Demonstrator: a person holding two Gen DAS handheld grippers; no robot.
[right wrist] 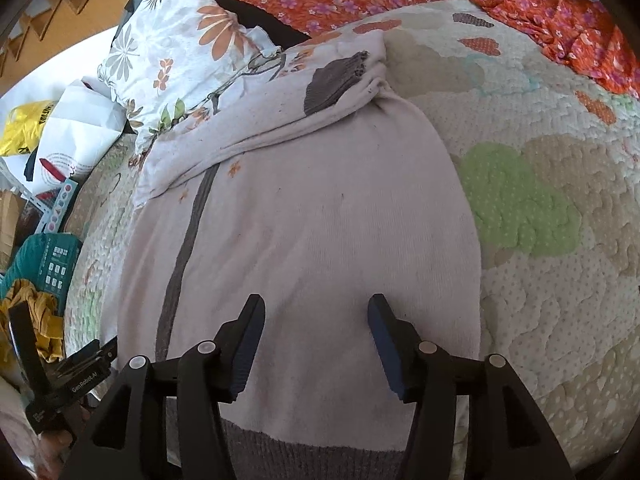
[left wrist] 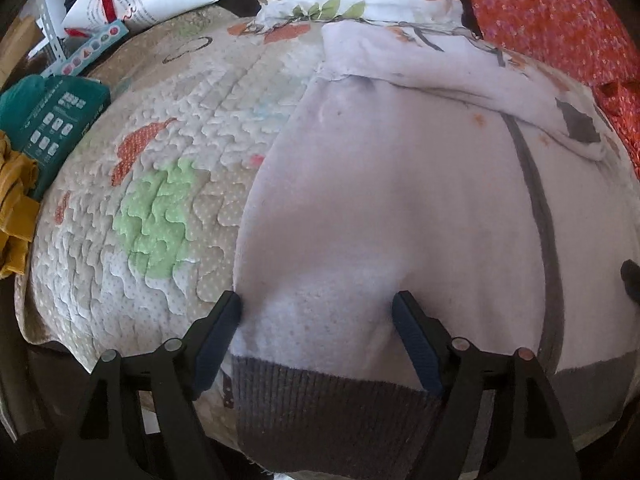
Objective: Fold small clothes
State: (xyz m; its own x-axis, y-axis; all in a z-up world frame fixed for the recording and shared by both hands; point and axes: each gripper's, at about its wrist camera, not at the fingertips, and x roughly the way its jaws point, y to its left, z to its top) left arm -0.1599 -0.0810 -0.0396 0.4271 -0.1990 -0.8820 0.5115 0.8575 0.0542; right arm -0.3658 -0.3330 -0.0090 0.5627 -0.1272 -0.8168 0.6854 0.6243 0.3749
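A pale sweater (right wrist: pixel 304 216) lay flat on the quilt (right wrist: pixel 560 320), sleeves folded across at twelve o'clock. Left gripper (left wrist: pixel 318 312) and right gripper (right wrist: pixel 316 312) hovered wide, empty, above its six o'clock hem; body fold remained.

Pale pink sweater (right wrist: pixel 304 216) with grey hem, flat, sleeve folded across.

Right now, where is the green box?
The green box sits at the quilt's left edge in the left wrist view, beside crumpled yellow cloth.
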